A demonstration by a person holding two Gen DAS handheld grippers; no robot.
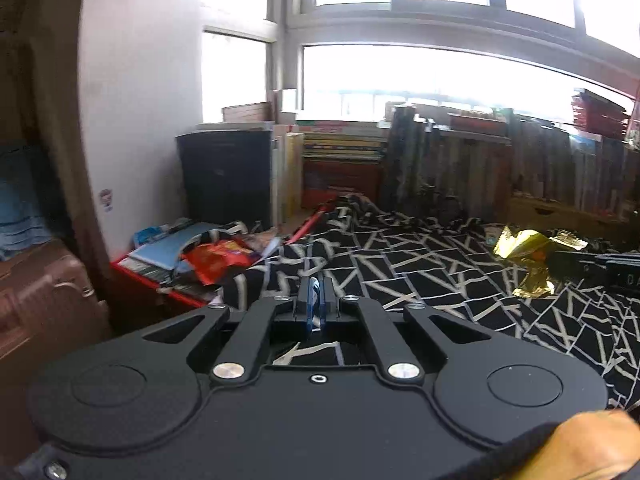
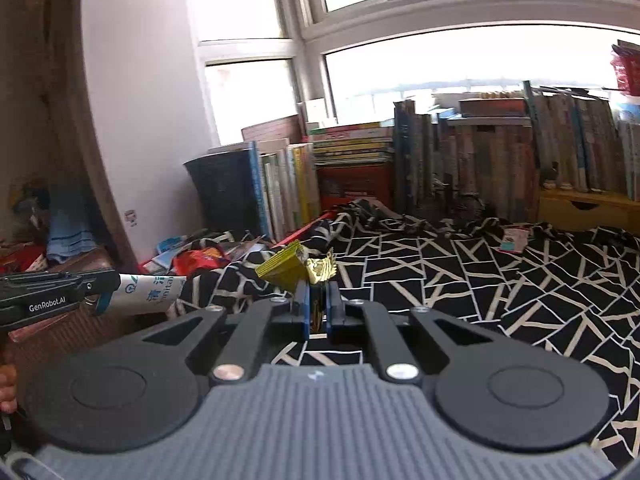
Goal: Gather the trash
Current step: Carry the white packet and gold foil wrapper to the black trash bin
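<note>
Right hand-held gripper (image 2: 318, 300) tilted slightly down, clamping gold wrapper (image 2: 296, 268).

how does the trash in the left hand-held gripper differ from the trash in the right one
The left hand-held gripper holds a white wipes packet with blue print; the right hand-held gripper holds a crinkled gold foil wrapper. The white packet looks smooth and flat, sticking out sideways; the gold wrapper is creased and shiny, fanning out above the fingers. Both are pinched in shut jaws, above the black blanket with white lines.
</note>
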